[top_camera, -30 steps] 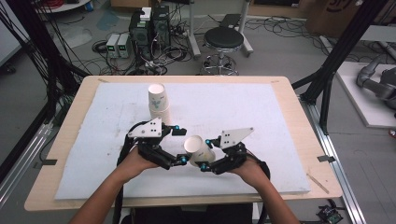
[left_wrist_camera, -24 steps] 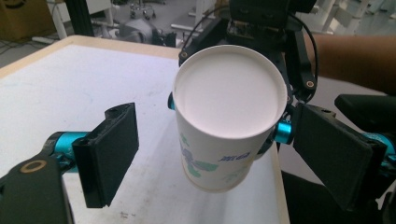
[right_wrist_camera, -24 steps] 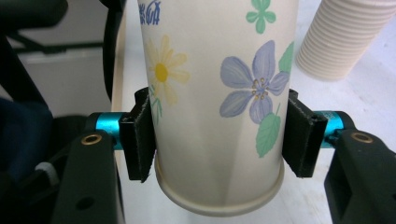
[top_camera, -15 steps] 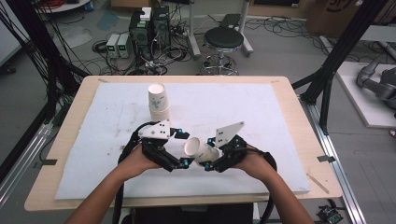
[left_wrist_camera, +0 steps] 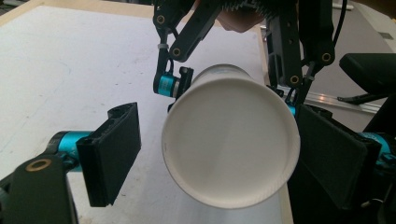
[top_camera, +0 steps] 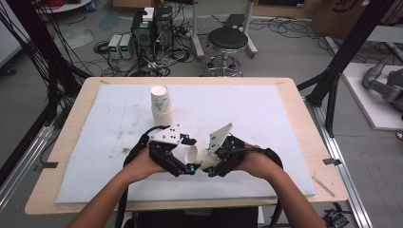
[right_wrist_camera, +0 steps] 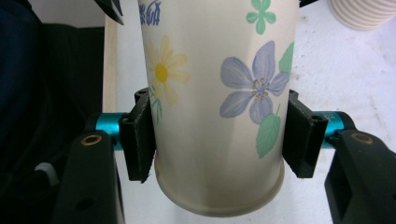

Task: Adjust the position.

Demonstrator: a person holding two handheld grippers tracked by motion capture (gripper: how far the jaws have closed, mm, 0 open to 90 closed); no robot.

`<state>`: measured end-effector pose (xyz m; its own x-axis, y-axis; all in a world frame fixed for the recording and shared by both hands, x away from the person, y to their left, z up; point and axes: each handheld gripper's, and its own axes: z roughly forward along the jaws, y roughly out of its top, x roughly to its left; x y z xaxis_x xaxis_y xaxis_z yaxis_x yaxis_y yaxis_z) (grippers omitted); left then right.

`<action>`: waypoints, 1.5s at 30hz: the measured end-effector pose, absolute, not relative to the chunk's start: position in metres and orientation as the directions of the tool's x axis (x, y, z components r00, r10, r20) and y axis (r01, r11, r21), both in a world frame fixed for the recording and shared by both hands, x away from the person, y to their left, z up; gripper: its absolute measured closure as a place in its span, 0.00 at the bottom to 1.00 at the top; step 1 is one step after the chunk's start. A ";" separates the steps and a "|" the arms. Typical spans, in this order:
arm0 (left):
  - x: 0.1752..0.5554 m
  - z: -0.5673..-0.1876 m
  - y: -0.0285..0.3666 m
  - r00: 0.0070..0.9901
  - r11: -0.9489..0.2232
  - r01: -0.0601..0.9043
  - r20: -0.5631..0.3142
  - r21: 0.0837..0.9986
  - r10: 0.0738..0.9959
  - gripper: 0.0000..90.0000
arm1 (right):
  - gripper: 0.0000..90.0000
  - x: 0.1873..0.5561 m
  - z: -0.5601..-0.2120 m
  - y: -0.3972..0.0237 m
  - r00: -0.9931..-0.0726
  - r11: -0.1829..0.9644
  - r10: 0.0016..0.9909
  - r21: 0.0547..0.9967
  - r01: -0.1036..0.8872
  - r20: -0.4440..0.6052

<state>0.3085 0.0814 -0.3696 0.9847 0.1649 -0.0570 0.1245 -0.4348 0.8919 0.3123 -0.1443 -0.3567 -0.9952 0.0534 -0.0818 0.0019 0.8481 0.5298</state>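
Note:
A paper cup with printed flowers (right_wrist_camera: 215,93) is gripped near its base by my right gripper (right_wrist_camera: 219,140), both pads pressed on its sides. The cup (top_camera: 192,153) lies roughly level above the white mat (top_camera: 266,118), its open mouth (left_wrist_camera: 231,140) pointing at my left gripper (left_wrist_camera: 219,154). The left jaws stand on either side of the rim and have just been closing. The left pad (left_wrist_camera: 112,154) is still apart from the cup; the right pad (left_wrist_camera: 327,154) is at its edge. Both grippers (top_camera: 190,156) (top_camera: 211,164) meet near the table's front.
A stack of paper cups (top_camera: 160,102) stands upright on the mat behind the left hand, also seen in the right gripper view (right_wrist_camera: 364,11). The wooden table edge (top_camera: 294,90) frames the mat. Cables, a stool and equipment sit on the floor beyond.
The right gripper has tipped the cup from mouth-up to lying level and carried it left, into the left gripper's jaws. The left hand stayed put, its jaws slightly narrower.

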 end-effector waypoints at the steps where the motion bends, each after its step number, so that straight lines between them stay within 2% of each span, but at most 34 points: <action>1: 0.309 -0.370 0.081 0.985 -0.437 0.125 -0.059 0.891 0.162 0.19 | 0.42 0.312 -0.357 -0.143 -0.996 0.850 0.049 0.526 0.000 -0.080; 10: 0.310 -0.373 0.078 0.990 -0.470 0.118 -0.065 0.875 0.127 0.29 | 0.42 0.311 -0.359 -0.141 -0.997 0.862 0.031 0.508 -0.009 -0.070; 14: 0.308 -0.375 0.076 0.995 -0.490 0.084 -0.049 0.868 0.085 0.40 | 0.42 0.311 -0.361 -0.140 -0.998 0.873 0.024 0.487 -0.008 -0.060; 18: 0.308 -0.375 0.077 0.996 -0.493 0.077 -0.040 0.867 0.086 0.41 | 0.38 0.309 -0.362 -0.140 -0.997 0.881 0.026 0.474 -0.009 -0.069; 20: 0.309 -0.375 0.079 0.994 -0.466 0.086 -0.045 0.881 0.097 0.41 | 0.20 0.309 -0.362 -0.142 -0.994 0.861 0.057 0.509 0.003 -0.090; 21: 0.308 -0.375 0.081 0.993 -0.449 0.094 -0.053 0.888 0.104 0.41 | 0.18 0.310 -0.360 -0.146 -0.989 0.831 0.112 0.555 0.043 -0.092; 22: 0.309 -0.374 0.083 0.992 -0.432 0.099 -0.057 0.896 0.111 0.41 | 0.18 0.310 -0.360 -0.146 -0.989 0.831 0.112 0.555 0.043 -0.092; 23: 0.308 -0.375 0.088 0.989 -0.384 0.119 -0.077 0.916 0.123 0.41 | 0.18 0.310 -0.358 -0.154 -0.988 0.782 0.143 0.619 0.075 -0.061; 24: 0.308 -0.375 0.088 0.989 -0.384 0.119 -0.077 0.916 0.123 0.41 | 0.18 0.309 -0.358 -0.157 -0.987 0.764 0.152 0.640 0.084 -0.051; 28: 0.307 -0.377 0.097 0.986 -0.309 0.136 -0.098 0.941 0.136 0.41 | 0.18 0.307 -0.357 -0.168 -0.986 0.711 0.158 0.699 0.077 -0.052; 36: 0.305 -0.389 0.105 0.981 -0.201 0.148 -0.117 0.968 0.155 0.41 | 0.18 0.300 -0.362 -0.193 -0.973 0.529 0.227 0.843 0.095 -0.033; 45: 0.300 -0.396 0.107 0.982 -0.143 0.134 -0.112 0.981 0.151 0.41 | 0.18 0.294 -0.382 -0.210 -0.965 0.394 0.262 0.911 0.121 0.015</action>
<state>0.3003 0.1072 -0.3963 0.9822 0.1509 -0.1119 0.1338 -0.1434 0.9806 0.2944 -0.2099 -0.3821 -0.9651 0.2616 0.0146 0.1207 0.3943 0.9110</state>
